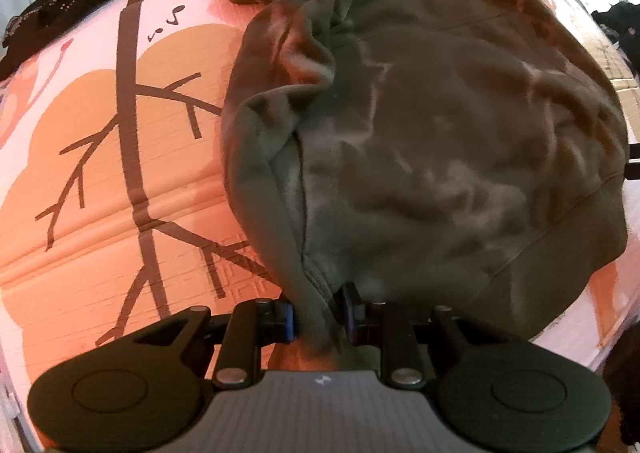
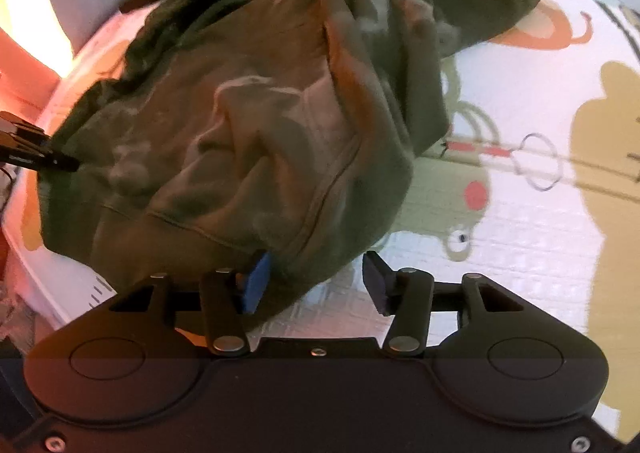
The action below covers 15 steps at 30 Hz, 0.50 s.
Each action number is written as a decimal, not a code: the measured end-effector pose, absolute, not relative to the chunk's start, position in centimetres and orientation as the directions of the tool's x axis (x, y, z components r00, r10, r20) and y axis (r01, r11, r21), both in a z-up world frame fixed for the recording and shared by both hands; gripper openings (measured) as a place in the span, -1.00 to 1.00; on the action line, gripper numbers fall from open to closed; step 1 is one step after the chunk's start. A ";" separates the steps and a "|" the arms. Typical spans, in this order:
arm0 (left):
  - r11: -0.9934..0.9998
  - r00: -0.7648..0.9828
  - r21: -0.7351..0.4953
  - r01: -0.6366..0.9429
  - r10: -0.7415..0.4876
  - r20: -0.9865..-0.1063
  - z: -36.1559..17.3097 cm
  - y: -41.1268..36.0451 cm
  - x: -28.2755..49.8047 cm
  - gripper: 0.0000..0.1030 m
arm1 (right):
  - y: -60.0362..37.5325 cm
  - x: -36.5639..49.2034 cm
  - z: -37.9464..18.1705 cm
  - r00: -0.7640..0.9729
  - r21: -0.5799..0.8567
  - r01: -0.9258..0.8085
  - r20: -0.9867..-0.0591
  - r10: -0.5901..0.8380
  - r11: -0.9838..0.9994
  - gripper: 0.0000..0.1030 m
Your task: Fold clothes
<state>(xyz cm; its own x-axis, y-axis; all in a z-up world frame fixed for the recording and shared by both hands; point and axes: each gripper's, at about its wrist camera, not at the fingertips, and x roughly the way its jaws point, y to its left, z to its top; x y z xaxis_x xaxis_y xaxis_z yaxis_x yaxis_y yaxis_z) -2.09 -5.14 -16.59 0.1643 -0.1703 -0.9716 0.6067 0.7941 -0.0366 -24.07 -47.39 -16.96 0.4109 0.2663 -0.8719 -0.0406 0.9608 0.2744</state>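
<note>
An olive-green sweatshirt [image 1: 420, 125] lies crumpled on a printed play mat [image 1: 100, 173]. My left gripper [image 1: 318, 317] is shut on the sweatshirt's hem corner, cloth bunched between its pads. In the right wrist view the same sweatshirt [image 2: 248, 141] fills the middle and left. My right gripper [image 2: 316, 285] is open, its jaws wide apart around the sweatshirt's near hem edge; the cloth lies against the blue left pad [image 2: 256, 285] and stays clear of the right finger. The left gripper's fingertips [image 2: 44, 157] show at the left edge, holding the cloth.
A black garment [image 1: 68, 1] lies at the mat's far left corner, and another dark garment [image 1: 616, 25] sits at the far right. The mat [image 2: 540, 213] with cartoon prints stretches to the right of the sweatshirt. The mat's edge [image 2: 48, 293] runs along the left.
</note>
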 end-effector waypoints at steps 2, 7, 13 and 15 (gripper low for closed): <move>0.795 0.173 -0.018 0.607 -0.155 -0.973 -16.5 -5.1 -2.1 -0.54 | -47.5 -24.3 -17.8 0.422 0.302 -0.049 -0.857 0.294 0.952 0.19; 0.814 0.201 0.037 0.580 -0.099 -0.974 -16.4 -4.9 -1.7 -0.55 | -47.2 -24.5 -19.1 0.441 0.325 -0.076 -0.837 0.324 0.943 0.42; 0.839 0.213 0.080 0.538 -0.043 -0.976 -16.4 -4.4 -1.0 -0.55 | -45.5 -23.8 -20.0 0.447 0.325 -0.122 -0.826 0.344 0.938 0.52; 0.839 0.210 0.086 0.538 -0.035 -0.977 -16.5 -4.5 -1.0 -0.55 | -44.9 -23.7 -20.1 0.462 0.325 -0.138 -0.815 0.351 0.936 0.60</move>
